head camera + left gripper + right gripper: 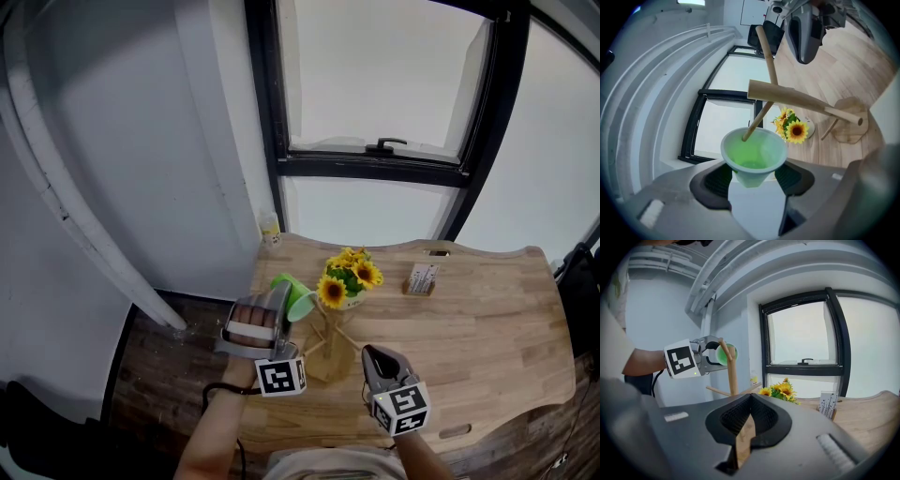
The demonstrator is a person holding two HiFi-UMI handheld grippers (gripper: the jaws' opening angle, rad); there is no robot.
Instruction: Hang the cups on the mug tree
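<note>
The green cup (753,154) is clamped by its narrow base between the jaws of the left tool (753,180), with its mouth facing the mug tree (801,100). One slanted peg (759,119) enters the mouth, its tip inside the rim, and the cup's axis runs roughly along that peg. The right tool (749,414) is closed on nothing, near the tree's base above the table (487,328). Count: one cup, one tree, three visible pegs.
</note>
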